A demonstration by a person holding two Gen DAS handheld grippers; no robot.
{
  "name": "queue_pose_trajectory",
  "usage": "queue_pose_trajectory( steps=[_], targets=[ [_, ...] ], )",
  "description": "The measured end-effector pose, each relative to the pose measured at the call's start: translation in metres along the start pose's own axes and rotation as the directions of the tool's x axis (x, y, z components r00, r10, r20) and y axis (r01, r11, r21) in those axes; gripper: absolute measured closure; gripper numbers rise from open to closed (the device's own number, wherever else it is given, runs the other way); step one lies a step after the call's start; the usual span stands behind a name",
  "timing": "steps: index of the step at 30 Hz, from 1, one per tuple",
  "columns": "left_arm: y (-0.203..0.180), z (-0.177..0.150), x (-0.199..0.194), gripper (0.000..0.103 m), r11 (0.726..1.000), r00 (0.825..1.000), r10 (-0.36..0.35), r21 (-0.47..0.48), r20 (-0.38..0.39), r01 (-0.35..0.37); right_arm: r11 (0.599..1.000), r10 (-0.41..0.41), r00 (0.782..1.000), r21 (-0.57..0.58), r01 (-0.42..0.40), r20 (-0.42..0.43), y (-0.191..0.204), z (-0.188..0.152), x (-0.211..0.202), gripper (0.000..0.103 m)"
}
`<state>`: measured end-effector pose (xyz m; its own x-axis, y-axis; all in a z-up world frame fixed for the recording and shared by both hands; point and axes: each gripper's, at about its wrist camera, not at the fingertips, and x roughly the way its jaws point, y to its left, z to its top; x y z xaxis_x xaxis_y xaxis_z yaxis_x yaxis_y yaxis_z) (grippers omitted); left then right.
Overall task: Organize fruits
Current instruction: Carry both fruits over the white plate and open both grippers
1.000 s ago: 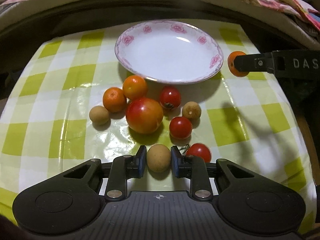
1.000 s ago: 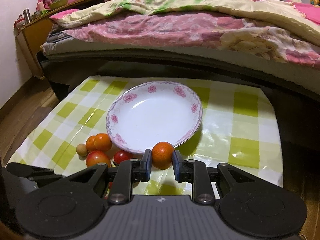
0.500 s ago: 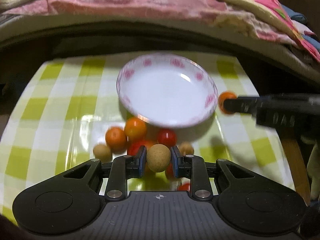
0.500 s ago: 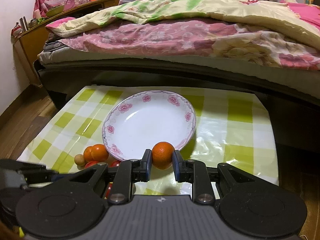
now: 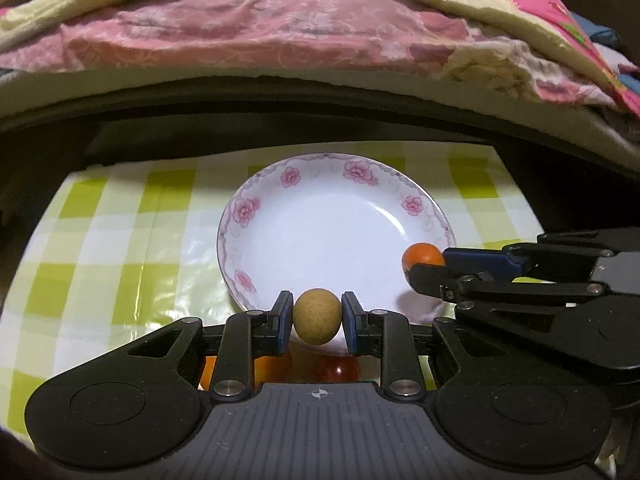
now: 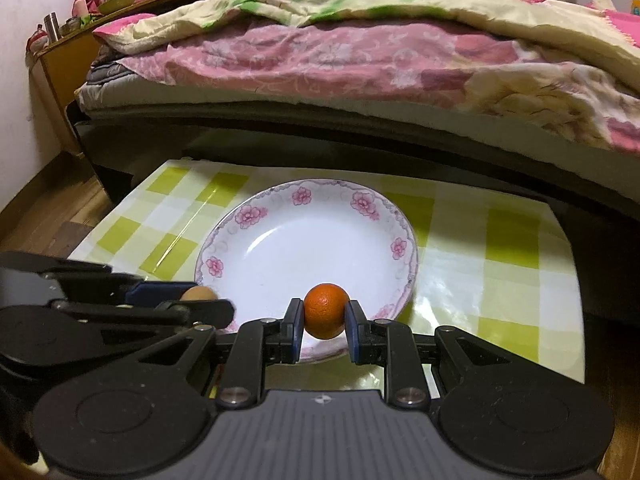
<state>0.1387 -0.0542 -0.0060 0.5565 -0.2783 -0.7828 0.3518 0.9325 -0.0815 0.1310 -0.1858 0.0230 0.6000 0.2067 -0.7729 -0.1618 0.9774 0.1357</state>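
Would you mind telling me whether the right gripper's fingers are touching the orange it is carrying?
Touching. In the right wrist view both pads of the right gripper press against opposite sides of the orange, with no gap, holding it above the plate.

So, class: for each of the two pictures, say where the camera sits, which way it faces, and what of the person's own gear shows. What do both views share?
Left wrist: sits on the left gripper, facing forward over the plate toward the bed; its fingers clamp a tan fruit; the right gripper enters from the right.
Right wrist: sits on the right gripper, facing the same way; its fingers clamp an orange; the left gripper enters from the left.
Shared: plate, checked tablecloth, bed, both fruits.
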Motion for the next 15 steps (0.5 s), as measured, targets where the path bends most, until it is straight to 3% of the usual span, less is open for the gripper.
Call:
queue_pose_trajectory(
  steps=[7, 15],
  targets=[
    [0.001, -0.003, 0.009, 0.070, 1.000, 1.000, 0.008, 0.000, -0.023, -0.008, 1.000, -0.002, 1.000, -0.030, 0.001, -0.019, -0.002, 0.001, 0.015, 0.076],
    [0.000, -0.002, 0.007, 0.064, 1.000, 1.000, 0.018, 0.005, -0.023, -0.018, 0.999, -0.028, 1.000, -0.041, 0.027, -0.006, -0.001, 0.002, 0.014, 0.076]
  ],
)
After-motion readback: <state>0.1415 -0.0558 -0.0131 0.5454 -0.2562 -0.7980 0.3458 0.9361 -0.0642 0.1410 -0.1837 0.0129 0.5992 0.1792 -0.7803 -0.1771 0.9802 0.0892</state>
